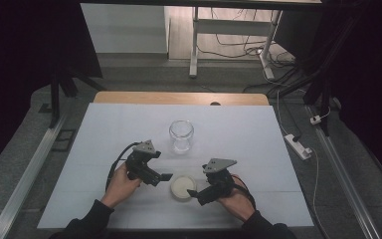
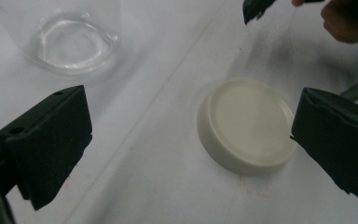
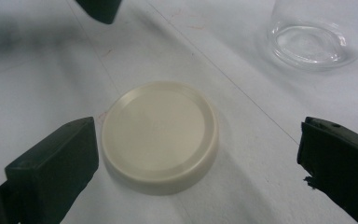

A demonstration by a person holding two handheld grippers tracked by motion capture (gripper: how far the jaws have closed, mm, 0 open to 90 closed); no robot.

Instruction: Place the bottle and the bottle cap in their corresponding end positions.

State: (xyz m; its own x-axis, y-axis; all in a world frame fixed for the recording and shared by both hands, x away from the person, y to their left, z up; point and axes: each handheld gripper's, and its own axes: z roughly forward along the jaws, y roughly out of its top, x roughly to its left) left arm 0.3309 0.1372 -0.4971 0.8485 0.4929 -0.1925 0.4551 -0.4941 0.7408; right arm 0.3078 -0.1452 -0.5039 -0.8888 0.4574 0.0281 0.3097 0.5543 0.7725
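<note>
A cream round lid (image 1: 182,187) lies flat on the white table cover, between my two grippers. The left gripper (image 1: 163,177) is just left of it and the right gripper (image 1: 194,193) just right of it. In the left gripper view the lid (image 2: 247,125) sits close to the right jaw, and the left gripper (image 2: 191,119) is open with its jaws wide apart. In the right gripper view the lid (image 3: 161,135) lies near the left jaw of the open right gripper (image 3: 198,142). Neither gripper touches it. A clear, empty glass jar (image 1: 181,135) stands upright behind the lid.
The white cover (image 1: 104,149) spreads over a wooden table, with bare room to the left, right and far side of the jar. A power strip (image 1: 298,146) lies on the floor past the right edge. Table legs and cables stand beyond the far edge.
</note>
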